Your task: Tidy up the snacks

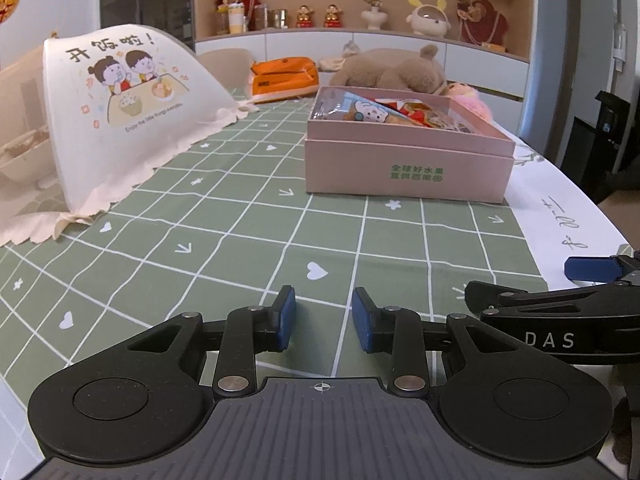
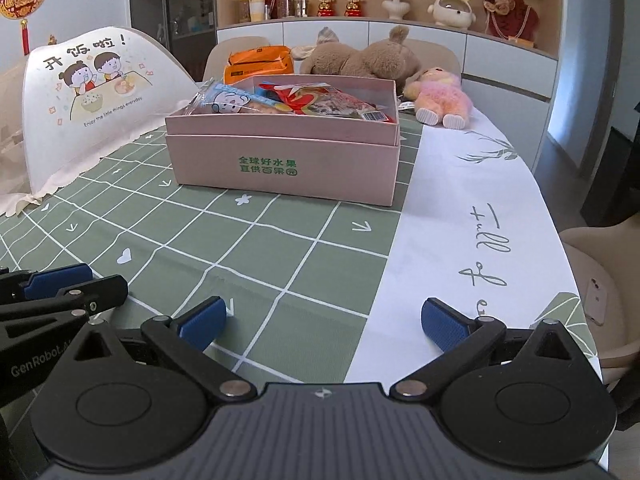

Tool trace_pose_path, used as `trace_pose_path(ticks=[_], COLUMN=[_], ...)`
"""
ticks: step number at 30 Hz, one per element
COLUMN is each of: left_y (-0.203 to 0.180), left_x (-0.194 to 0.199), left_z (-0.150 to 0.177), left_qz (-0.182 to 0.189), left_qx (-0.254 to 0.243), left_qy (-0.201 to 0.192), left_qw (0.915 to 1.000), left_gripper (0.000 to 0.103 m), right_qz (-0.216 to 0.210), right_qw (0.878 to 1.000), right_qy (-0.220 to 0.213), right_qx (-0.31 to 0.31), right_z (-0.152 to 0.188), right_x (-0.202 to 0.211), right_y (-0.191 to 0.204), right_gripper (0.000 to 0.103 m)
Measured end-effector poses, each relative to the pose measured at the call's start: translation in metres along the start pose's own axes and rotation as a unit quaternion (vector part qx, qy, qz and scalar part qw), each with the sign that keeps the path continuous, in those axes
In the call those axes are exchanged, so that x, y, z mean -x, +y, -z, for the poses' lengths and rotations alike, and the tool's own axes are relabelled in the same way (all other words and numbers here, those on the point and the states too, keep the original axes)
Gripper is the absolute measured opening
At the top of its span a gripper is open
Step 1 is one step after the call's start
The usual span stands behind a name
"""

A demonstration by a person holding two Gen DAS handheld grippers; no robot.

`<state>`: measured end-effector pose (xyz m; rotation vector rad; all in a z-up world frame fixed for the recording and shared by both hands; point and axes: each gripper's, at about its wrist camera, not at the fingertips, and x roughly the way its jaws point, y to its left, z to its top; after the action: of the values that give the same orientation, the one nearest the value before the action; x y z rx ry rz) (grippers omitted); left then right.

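Observation:
A pink cardboard box (image 1: 408, 168) (image 2: 284, 160) with green print stands on the table, holding several snack packets (image 1: 384, 114) (image 2: 304, 100). My left gripper (image 1: 324, 318) hovers low over the green checked cloth, well short of the box, jaws a small gap apart and empty. My right gripper (image 2: 324, 320) is wide open and empty, near the table's front edge, also short of the box. Each gripper shows at the edge of the other's view (image 1: 592, 270) (image 2: 56, 280).
A white food cover (image 1: 120, 112) (image 2: 92, 92) with a cartoon stands at the left. An orange packet (image 1: 286, 76) (image 2: 260, 62), a brown plush bear (image 1: 392, 68) (image 2: 360, 58) and a pink plush doll (image 2: 438, 98) lie behind the box. A beige chair (image 2: 600, 292) stands at the right.

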<state>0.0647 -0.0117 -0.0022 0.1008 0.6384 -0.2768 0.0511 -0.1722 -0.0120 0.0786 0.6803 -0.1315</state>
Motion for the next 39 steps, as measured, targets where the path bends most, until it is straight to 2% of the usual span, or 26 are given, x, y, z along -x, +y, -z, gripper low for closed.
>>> trace_pose_path(ticks=[39], left_y=[-0.0011], left_x=[0.0012], left_z=[0.0013], left_qz=[-0.003], left_qx=[-0.004], left_qy=[-0.002], left_qw=[1.0], left_gripper=[0.036], right_qz=[0.0], right_qw=[1.0], right_qy=[0.0], right_qx=[0.0], right_z=[0.0003], right_x=[0.0], right_y=[0.0], right_gripper=[0.103])
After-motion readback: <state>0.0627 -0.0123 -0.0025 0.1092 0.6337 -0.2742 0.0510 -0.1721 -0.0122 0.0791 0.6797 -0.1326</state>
